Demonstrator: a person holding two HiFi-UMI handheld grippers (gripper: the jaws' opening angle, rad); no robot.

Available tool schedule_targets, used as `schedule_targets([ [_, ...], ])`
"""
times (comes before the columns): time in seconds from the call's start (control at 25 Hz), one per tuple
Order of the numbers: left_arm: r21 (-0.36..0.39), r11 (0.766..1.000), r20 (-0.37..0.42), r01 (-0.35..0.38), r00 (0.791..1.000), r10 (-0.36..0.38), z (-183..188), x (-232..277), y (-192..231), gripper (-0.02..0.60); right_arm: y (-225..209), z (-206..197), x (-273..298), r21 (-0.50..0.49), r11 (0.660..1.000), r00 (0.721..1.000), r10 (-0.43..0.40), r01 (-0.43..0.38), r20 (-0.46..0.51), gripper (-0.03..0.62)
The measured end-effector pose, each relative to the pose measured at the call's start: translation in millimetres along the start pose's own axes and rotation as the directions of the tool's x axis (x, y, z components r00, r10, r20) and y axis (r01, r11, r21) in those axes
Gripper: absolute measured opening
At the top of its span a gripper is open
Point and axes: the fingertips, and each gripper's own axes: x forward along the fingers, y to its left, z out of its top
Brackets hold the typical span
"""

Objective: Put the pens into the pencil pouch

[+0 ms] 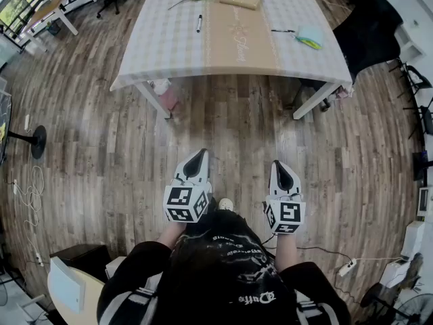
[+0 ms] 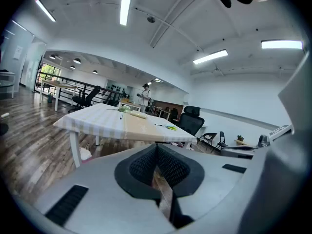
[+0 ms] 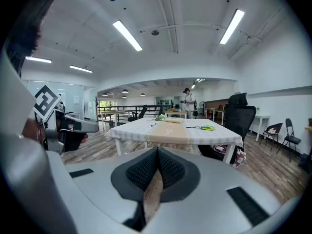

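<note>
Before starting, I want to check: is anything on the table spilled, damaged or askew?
Nothing stands out. The tablecloth lies flat, and the black pen and the second pen lie on it, with nothing spilled.

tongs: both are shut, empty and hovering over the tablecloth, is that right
Not quite. The left tongs and the right tongs are both shut and empty, but they hover over the wood floor, well short of the tablecloth. The head view shows this.
</note>
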Motion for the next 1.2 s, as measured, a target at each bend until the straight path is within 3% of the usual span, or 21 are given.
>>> schedule_targets([
  [0.24, 0.031, 1.000, -0.002, -0.002, 1.000, 0.002, -11, -31, -7, 0.020, 0, -4, -34, 0.010, 0.999, 0.999, -0.033, 0.033, 0.026, 0.008],
  [0.64, 0.103, 0.992, 0.012, 0.077, 0.997, -0.079, 1, -53, 1, 0.020, 34, 16, -39, 0.048, 0.997, 0.995, -0.062, 0.058, 0.082, 0.009],
  [0.84, 0.042, 0.987, 0.044, 0.154, 0.987, -0.155, 10, -53, 24, 0.020, 54, 18, -23, 0.057, 0.996, 0.994, -0.067, 0.062, 0.091, 0.014],
  [1.2, 0.048, 0.989, 0.037, 0.141, 0.989, -0.143, 12, -44, 74, 0.021, 79, 6, 0, 0.130, 0.988, 0.992, -0.094, 0.083, 0.085, 0.035],
])
